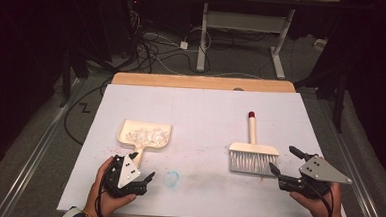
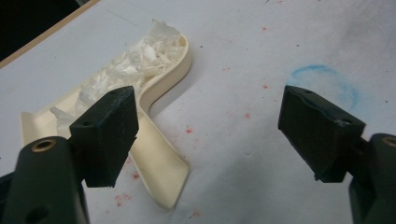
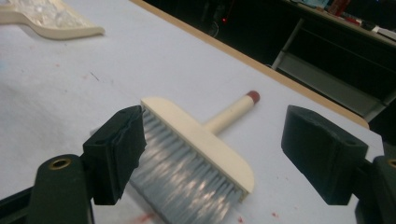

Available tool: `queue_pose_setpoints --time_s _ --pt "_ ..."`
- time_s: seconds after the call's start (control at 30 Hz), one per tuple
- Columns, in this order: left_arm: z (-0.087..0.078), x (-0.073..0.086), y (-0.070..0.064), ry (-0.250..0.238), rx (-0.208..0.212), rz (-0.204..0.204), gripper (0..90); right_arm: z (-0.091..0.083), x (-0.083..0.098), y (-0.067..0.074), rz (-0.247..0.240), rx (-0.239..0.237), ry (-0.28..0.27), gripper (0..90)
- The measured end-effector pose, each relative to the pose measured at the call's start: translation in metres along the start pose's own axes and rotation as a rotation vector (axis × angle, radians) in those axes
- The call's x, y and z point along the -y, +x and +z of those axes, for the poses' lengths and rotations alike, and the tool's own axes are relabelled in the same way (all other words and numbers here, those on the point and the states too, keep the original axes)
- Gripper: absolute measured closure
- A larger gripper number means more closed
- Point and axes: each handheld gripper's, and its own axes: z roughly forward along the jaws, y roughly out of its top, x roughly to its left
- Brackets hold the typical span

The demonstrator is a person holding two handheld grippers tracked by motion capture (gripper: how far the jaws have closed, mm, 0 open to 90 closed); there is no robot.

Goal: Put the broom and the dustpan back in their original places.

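1. Nearest the high camera, the left gripper (image 1: 137, 168) sits in the person's left hand (image 1: 107, 190) at the near left of the table (image 1: 201, 109), jaws spread wide and holding nothing.
2. Its jaws straddle the tip of the dustpan (image 2: 154, 140) handle in the left gripper view; I cannot tell if they touch it.
3. Over at the near right, the right gripper (image 1: 283, 161), in the right hand (image 1: 321, 205), is also wide open and empty, just beside the brush (image 1: 252, 154).
4. That dustpan is cream plastic, filled with white shreds (image 1: 147, 135); its handle points toward the person, its mouth away.
5. Lying flat, the brush has a cream head, grey bristles (image 3: 187, 182) facing the person, and a handle with a red tip (image 1: 251, 114) pointing to the far edge.
6. Red specks and a faint blue ring (image 1: 172, 178) mark the white tabletop between the two.
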Motion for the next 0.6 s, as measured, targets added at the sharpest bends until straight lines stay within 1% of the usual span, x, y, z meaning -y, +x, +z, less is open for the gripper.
queue_pose_setpoints --time_s 0.1,0.13,0.2,0.27,0.3,0.43,0.6 --pt "0.001 0.0 0.0 0.001 0.003 -0.001 19.7 -0.001 0.008 0.0 -0.016 0.011 0.018 21.6" --pt "0.002 -0.001 0.0 0.002 0.003 -0.001 19.7 -0.001 0.01 0.0 -0.015 0.01 0.019 21.6" --pt "0.003 -0.001 0.001 0.005 0.004 0.002 19.7 -0.002 0.016 -0.001 0.011 0.005 0.024 21.6" --pt "0.004 -0.001 0.002 0.006 0.005 -0.006 19.7 -0.002 0.021 -0.001 0.009 0.011 0.031 21.7" --pt "0.006 -0.002 0.002 0.005 0.008 -0.015 19.7 -0.002 0.024 0.0 0.016 0.011 0.043 21.6" --pt "0.008 -0.004 0.002 0.004 0.008 -0.006 19.6 -0.001 0.037 0.002 0.006 0.028 0.08 21.6" --pt "0.006 -0.003 0.002 0.008 0.006 0.002 19.6 -0.001 0.041 0.005 0.001 0.01 0.087 21.6"
